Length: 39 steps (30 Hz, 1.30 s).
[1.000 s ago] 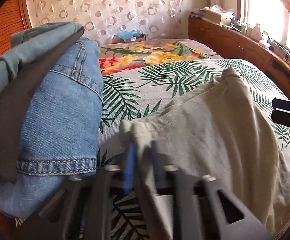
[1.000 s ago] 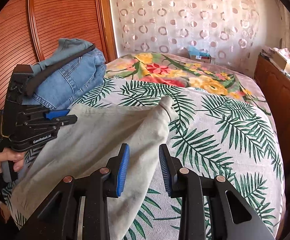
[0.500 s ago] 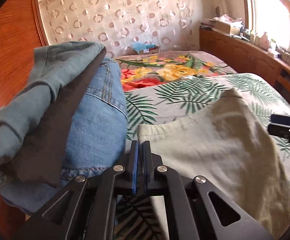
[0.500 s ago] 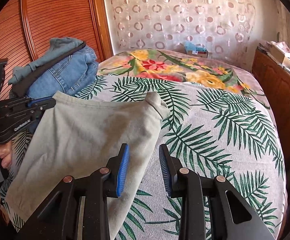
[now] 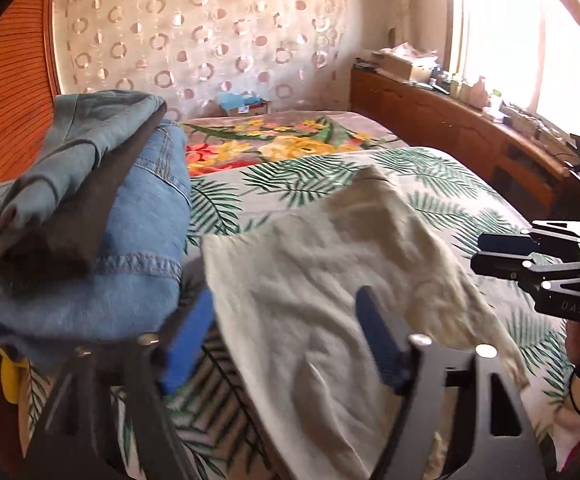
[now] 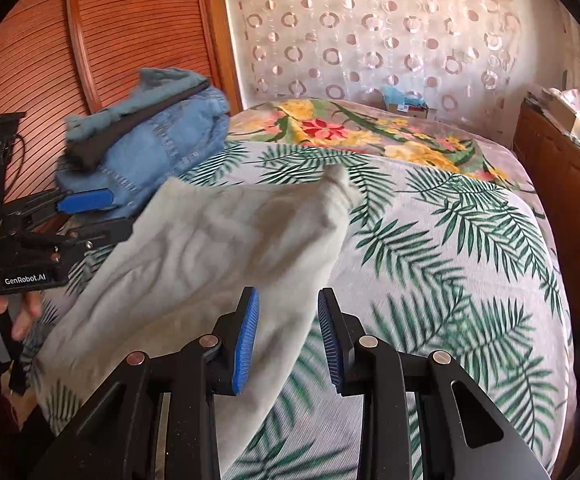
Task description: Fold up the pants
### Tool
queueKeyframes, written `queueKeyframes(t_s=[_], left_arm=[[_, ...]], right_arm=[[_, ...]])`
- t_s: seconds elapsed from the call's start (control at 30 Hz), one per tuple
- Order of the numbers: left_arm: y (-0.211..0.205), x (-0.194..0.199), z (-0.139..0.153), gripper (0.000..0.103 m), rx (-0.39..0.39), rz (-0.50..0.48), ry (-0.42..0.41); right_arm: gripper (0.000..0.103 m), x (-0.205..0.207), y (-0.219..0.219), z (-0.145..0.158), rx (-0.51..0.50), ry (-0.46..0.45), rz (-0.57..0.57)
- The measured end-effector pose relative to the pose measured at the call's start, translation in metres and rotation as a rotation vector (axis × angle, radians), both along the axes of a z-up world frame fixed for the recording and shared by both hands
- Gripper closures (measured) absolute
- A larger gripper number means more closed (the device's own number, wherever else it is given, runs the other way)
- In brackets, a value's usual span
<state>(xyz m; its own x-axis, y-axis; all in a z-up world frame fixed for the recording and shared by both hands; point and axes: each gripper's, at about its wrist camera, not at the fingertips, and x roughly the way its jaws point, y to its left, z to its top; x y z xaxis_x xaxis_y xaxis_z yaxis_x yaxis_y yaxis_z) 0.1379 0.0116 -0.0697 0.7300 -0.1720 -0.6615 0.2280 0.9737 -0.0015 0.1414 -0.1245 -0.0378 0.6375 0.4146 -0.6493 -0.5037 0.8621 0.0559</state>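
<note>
The beige pants (image 5: pixel 330 280) lie folded on the palm-leaf bedspread, also in the right wrist view (image 6: pixel 209 256). My left gripper (image 5: pixel 285 340) is open and empty, its jaws spread over the pants' near left edge; it shows at the left of the right wrist view (image 6: pixel 93 216). My right gripper (image 6: pixel 287 336) is open and empty, just above the pants' near right edge; it shows at the right of the left wrist view (image 5: pixel 502 252).
A pile of folded jeans and a dark garment (image 5: pixel 101 216) sits on the bed's left side by the wooden wardrobe (image 6: pixel 101 32). A floral blanket (image 6: pixel 370 132) lies at the far end. A wooden cabinet (image 5: pixel 470 136) with clutter runs along the right.
My left gripper was shut on the pants' edge half a second ago; it has opened and let go. The pants now lie flat. The right gripper stayed open.
</note>
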Motion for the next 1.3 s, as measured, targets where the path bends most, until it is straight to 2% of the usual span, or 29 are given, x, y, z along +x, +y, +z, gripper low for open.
queueKeyframes(t_s=[0.2, 0.43, 0.83, 1.07, 1.1, 1.17, 1.3], left_arm=[[-0.002, -0.027, -0.014, 0.027, 0.019, -0.017, 0.041], [-0.005, -0.049, -0.038, 0.027, 0.03, -0.02, 0.091], [-0.002, -0.07, -0.048, 0.027, 0.019, -0.006, 0.108], [0.003, -0.087, -0.052, 0.027, 0.0, -0.001, 0.114], [0.003, -0.087, -0.051, 0.027, -0.003, 0.001, 0.117], [0.004, -0.087, -0.051, 0.027, -0.003, 0.002, 0.117], [0.003, -0.089, -0.051, 0.027, 0.007, 0.008, 0.118]], right_arm=[[0.071, -0.036, -0.004, -0.001, 0.012, 0.006, 0.037], [0.071, -0.064, -0.012, -0.015, 0.009, 0.05, 0.016], [0.071, -0.074, -0.006, -0.026, -0.008, 0.112, -0.015], [0.072, -0.08, -0.006, -0.025, -0.005, 0.104, -0.024], [0.082, -0.08, -0.006, -0.025, -0.004, 0.105, -0.017], [0.093, -0.082, -0.005, -0.026, 0.016, 0.119, 0.015], [0.099, -0.093, -0.008, -0.022, -0.003, 0.093, 0.015]])
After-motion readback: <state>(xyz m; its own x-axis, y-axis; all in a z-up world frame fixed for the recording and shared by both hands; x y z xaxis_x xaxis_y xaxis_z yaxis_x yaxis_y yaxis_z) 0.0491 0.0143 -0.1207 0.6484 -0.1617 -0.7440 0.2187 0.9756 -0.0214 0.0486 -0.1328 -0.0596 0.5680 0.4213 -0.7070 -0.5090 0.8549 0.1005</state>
